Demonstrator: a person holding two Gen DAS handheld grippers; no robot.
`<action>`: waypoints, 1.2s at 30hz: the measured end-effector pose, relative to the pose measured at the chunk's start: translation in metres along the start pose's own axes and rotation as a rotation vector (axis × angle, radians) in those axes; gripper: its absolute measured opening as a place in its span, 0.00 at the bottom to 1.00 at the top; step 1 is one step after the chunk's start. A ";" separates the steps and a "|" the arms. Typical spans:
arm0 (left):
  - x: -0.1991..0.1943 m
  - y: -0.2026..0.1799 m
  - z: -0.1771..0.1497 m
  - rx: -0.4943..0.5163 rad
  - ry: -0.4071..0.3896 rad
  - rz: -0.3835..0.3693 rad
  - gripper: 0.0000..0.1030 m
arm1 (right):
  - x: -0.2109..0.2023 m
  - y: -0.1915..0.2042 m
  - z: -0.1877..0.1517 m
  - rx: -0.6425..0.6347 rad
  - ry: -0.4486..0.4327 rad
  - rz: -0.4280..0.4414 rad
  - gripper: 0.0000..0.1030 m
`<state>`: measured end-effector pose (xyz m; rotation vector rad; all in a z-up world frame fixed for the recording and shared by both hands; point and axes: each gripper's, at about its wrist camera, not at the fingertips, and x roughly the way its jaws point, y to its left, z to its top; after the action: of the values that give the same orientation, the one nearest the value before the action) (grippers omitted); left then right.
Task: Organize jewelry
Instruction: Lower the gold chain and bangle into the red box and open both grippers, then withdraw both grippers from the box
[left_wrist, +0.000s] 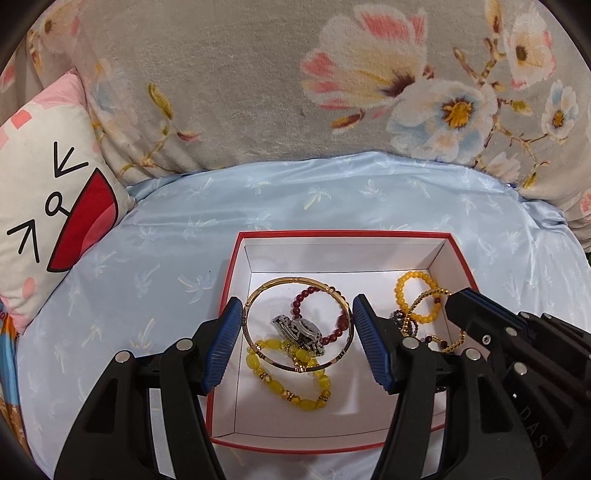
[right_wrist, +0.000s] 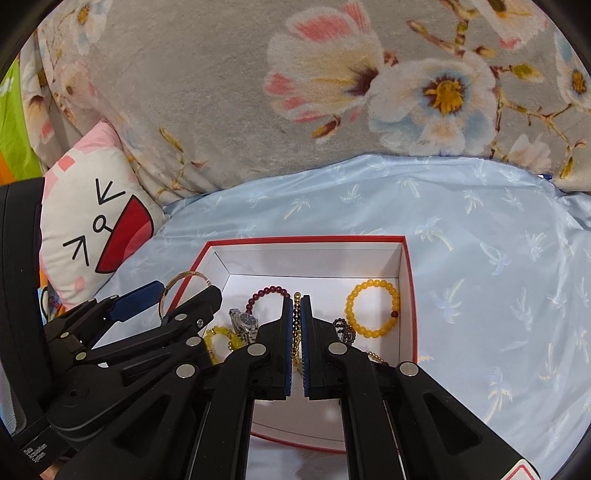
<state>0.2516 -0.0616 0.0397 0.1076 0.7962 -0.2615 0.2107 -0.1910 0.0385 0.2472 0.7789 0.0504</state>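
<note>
Two claws work over the red-rimmed white cardboard box (left_wrist: 436, 254) on the pale blue bed sheet (left_wrist: 184, 229). The left claw (left_wrist: 297, 341) grips the thin gold bangle (left_wrist: 295, 282) at its sides; the right claw (right_wrist: 296, 332), nearly closed, pinches the gold bead chain (right_wrist: 296, 325).

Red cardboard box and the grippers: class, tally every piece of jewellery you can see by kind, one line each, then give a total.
Gold metal bangle: 1
Silver metal wristwatch: 1
Fine gold bead chain: 1
Bead bracelets: 4 (dark red bead bracelet, lemon yellow bead bracelet, amber bead bracelet, dark purple bead bracelet)
Total: 7
</note>
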 end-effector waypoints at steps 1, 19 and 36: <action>0.002 0.000 0.000 0.000 0.004 0.000 0.57 | 0.003 0.000 0.000 0.001 0.004 0.001 0.04; 0.030 -0.004 -0.006 0.006 0.050 0.032 0.57 | 0.024 0.000 -0.007 -0.034 0.030 -0.082 0.08; 0.009 0.003 -0.010 -0.024 0.031 0.064 0.70 | -0.002 -0.007 -0.013 0.003 -0.004 -0.166 0.48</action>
<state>0.2522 -0.0583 0.0264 0.1145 0.8253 -0.1901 0.2001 -0.1954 0.0293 0.1849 0.7928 -0.1076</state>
